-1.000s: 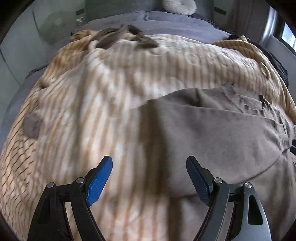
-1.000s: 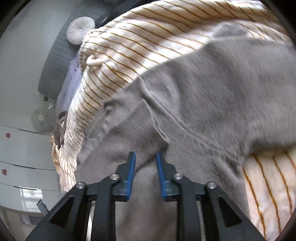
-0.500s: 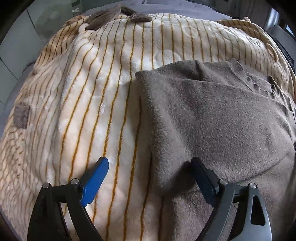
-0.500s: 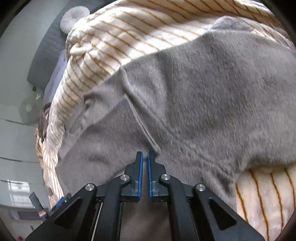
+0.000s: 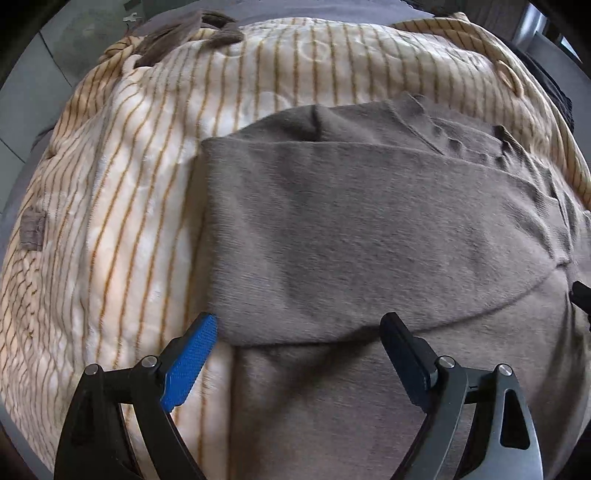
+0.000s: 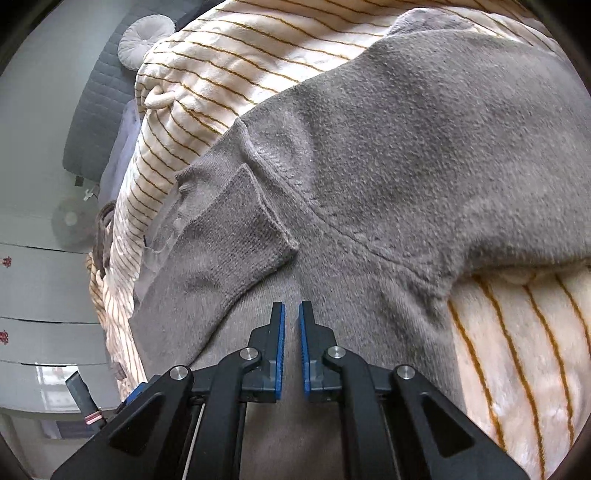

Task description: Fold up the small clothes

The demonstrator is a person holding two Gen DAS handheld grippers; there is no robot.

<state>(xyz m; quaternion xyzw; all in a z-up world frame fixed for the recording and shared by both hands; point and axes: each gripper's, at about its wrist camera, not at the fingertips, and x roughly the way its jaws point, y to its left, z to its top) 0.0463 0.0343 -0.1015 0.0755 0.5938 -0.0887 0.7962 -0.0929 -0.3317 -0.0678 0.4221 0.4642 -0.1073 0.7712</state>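
A grey fleece garment (image 5: 369, 229) lies on a cream blanket with brown stripes (image 5: 140, 192). One sleeve is folded across its body, and the sleeve's ribbed cuff (image 6: 236, 225) shows in the right wrist view, where the garment (image 6: 424, 147) fills most of the frame. My left gripper (image 5: 299, 332) is open and empty, its fingers straddling the lower edge of the folded sleeve. My right gripper (image 6: 291, 314) hovers just above the garment below the cuff, jaws nearly together with a narrow gap and nothing visible between them.
The striped blanket (image 6: 517, 350) covers a bed with a grey quilted headboard (image 6: 96, 110) and a round white cushion (image 6: 142, 35). A brown strap item (image 5: 181, 33) lies at the blanket's far edge. Grey drawers (image 6: 40, 295) stand beside the bed.
My left gripper has moved forward and right to the folded sleeve's edge. My right gripper closed from a wider gap to nearly shut and drew back slightly from the cuff.
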